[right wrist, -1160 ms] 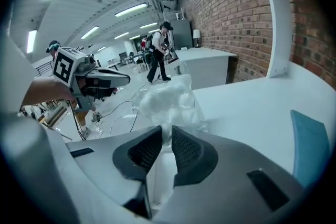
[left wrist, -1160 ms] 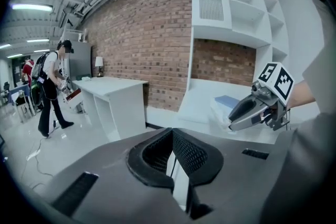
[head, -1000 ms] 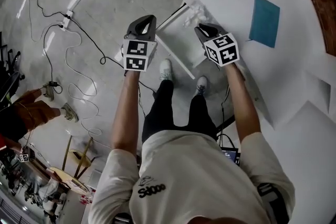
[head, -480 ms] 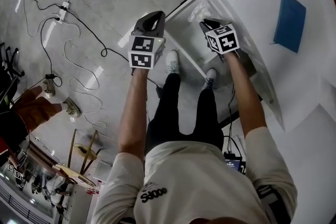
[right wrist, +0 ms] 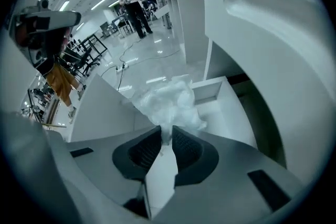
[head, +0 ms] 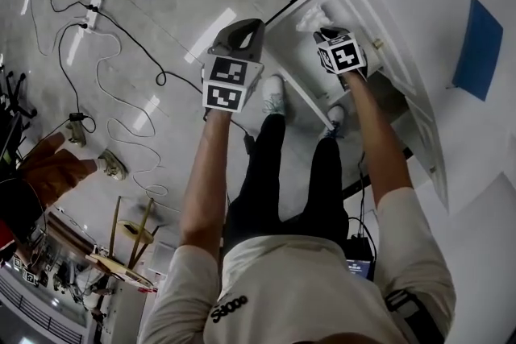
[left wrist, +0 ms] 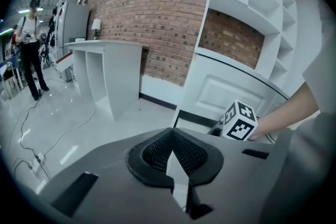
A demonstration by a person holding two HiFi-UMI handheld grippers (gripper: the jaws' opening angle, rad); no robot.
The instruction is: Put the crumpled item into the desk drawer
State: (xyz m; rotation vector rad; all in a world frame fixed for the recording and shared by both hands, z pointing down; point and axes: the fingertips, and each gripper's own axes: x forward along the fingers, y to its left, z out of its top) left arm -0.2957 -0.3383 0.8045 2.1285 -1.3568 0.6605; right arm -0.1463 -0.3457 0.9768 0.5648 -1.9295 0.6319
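The crumpled item (head: 311, 18) is a white, crinkly wad of thin wrap. My right gripper (head: 324, 34) is shut on it and holds it over the open white desk drawer (head: 284, 35). In the right gripper view the wad (right wrist: 169, 99) bulges out beyond the pinching jaws of the right gripper (right wrist: 167, 136), with the drawer's inside (right wrist: 223, 113) just below and behind it. My left gripper (head: 248, 28) hangs over the floor to the left of the drawer, shut and holding nothing. In the left gripper view the left gripper (left wrist: 171, 137) has its jaws meeting at the tip.
The white desk top (head: 419, 4) carries a blue sheet (head: 482, 48). Cables and a power strip (head: 95, 12) lie on the grey floor at left. Another person's hand (head: 50, 165) shows at the left edge. A person (left wrist: 29, 44) stands far off beside a white table (left wrist: 105, 68).
My right gripper has carried the crumpled item further out over the open drawer. The left gripper has stayed beside it, still shut. The head view has swung, shifting the desk to the right.
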